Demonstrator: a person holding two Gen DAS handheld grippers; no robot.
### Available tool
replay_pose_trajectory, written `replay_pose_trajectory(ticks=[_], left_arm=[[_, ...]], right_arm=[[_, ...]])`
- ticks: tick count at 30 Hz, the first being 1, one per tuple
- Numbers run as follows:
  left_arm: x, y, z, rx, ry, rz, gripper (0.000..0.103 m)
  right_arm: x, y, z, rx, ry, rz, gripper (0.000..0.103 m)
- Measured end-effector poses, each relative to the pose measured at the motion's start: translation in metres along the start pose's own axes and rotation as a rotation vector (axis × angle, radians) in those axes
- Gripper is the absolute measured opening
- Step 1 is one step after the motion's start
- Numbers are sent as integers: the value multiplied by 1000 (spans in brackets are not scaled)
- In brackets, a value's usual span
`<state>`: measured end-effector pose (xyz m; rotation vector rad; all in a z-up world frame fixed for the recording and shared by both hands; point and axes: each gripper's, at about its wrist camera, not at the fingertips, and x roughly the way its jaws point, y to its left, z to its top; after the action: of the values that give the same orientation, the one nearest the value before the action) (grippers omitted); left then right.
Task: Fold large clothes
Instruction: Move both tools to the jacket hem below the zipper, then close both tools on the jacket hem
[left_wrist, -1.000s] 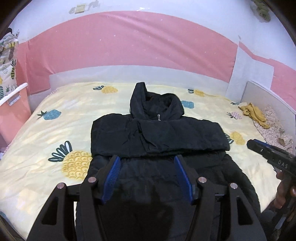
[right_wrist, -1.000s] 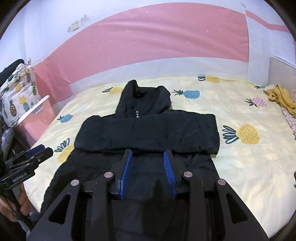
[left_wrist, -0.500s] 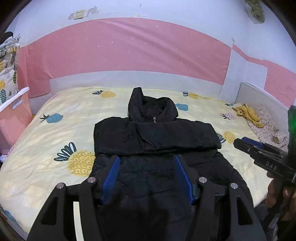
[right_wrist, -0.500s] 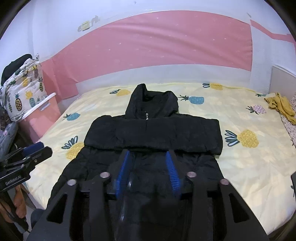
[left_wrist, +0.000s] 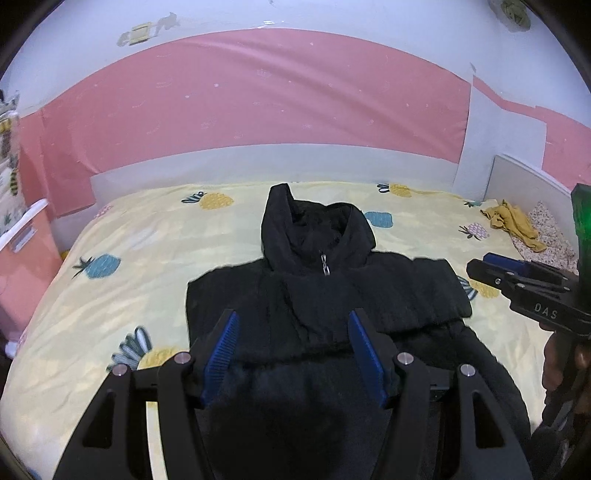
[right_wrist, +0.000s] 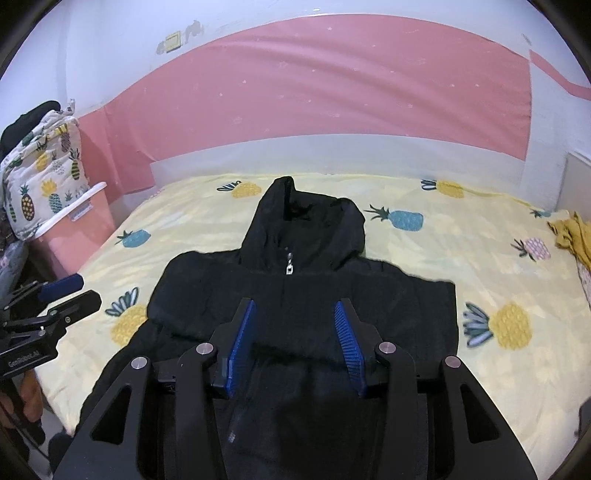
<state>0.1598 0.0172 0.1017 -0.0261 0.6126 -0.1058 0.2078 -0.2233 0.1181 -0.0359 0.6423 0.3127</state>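
Pink wall behind bed. Left view: black jacket flat on sheet (sleeves folded across chest); your left gripper spread, holding nothing. Right view: your right gripper just opened wider, nothing between blue pads.

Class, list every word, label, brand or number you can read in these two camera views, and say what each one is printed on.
"DAS" – on the side of the right gripper, seen from the left wrist.
"GenRobot.AI" – on the side of the left gripper, seen from the right wrist; small, so the last letters are uncertain.
Jacket: a zipper pull but no readable label.
Sheet: pineapple prints only, no words.
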Motion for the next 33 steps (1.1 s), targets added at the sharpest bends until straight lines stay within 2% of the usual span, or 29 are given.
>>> replay_pose_trajectory(ticks=[7, 14, 18, 25, 28, 33], left_arm=[[63, 5, 53, 18, 11, 3, 64], [151, 24, 92, 5, 39, 42, 64], [208, 28, 102, 8, 92, 50, 64], [302, 33, 109, -5, 194, 64, 64], [333, 38, 108, -37, 232, 76, 64], [368, 44, 106, -81, 264, 38, 63]], right_arm=[[56, -22, 50, 15, 29, 37, 46], [142, -59, 78, 49, 110, 4, 46], [189, -84, 83, 82, 162, -2, 46], [252, -113, 93, 148, 199, 0, 46], [277, -116, 101, 145, 204, 21, 46], [320, -116, 109, 123, 248, 24, 46]])
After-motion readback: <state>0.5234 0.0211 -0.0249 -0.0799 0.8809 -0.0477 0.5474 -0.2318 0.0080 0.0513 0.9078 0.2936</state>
